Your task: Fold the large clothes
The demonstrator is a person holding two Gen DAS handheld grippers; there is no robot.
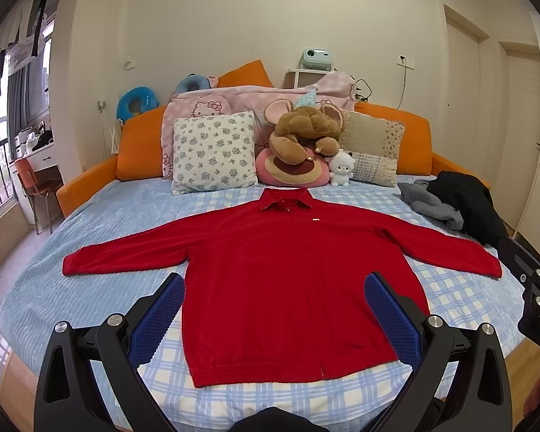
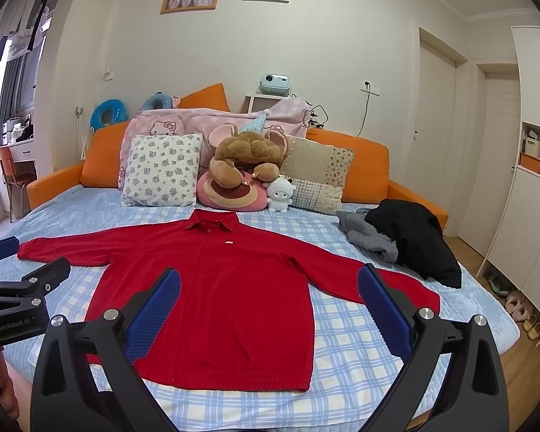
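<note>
Just one red jacket (image 1: 277, 288) lies flat; two grippers, left (image 1: 273, 309) and right (image 2: 268, 306), jaws spread.

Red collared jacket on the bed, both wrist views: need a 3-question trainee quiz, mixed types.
1. True or false: the red collared fleece jacket lies flat on the blue checked bed sheet with both sleeves spread out.
2. Which is open? A left gripper only; B right gripper only; C both.
3. Fill in: the crumpled black garment lies beside the jacket's ____ sleeve as seen in the picture.

Key: 1 true; 2 C; 3 right.
</note>
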